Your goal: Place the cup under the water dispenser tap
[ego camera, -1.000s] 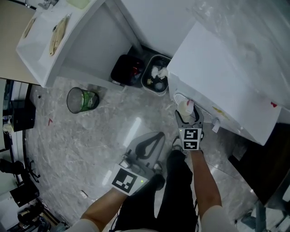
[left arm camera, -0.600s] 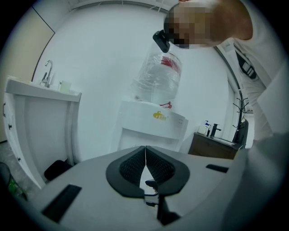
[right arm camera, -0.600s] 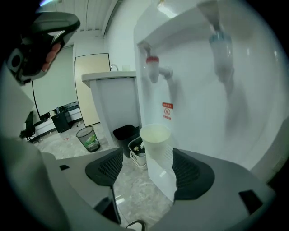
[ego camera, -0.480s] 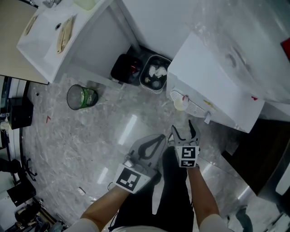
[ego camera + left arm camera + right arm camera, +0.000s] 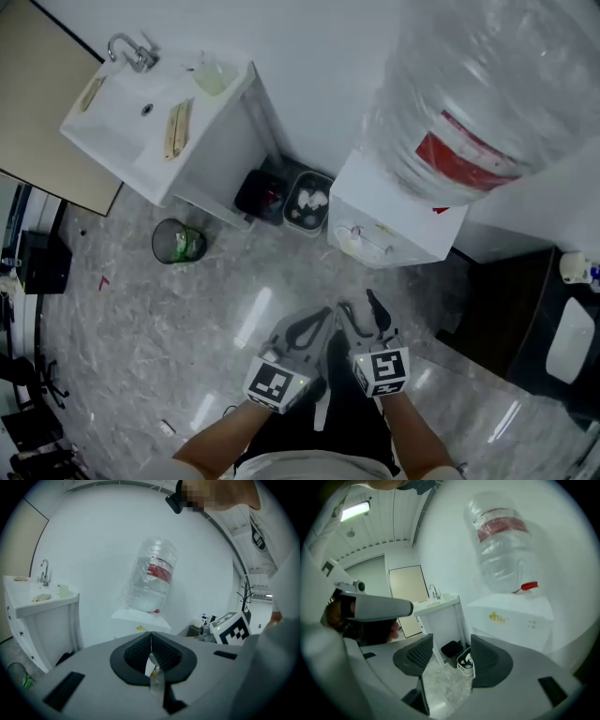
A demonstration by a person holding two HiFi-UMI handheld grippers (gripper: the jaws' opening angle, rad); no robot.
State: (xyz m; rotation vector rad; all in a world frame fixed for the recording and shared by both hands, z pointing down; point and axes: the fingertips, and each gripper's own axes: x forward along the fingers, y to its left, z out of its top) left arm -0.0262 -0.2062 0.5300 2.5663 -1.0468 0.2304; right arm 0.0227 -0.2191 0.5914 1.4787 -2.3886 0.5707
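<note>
In the head view, you are holding the left gripper [image 5: 312,323] and the right gripper [image 5: 360,310] side by side above the floor [image 5: 187,309], while the cup [image 5: 350,238] is sitting at the front of the water dispenser [image 5: 394,202]. In the left gripper view, its jaws are pressing together, empty. In the right gripper view, its jaws are standing wide and closing on nothing.
</note>
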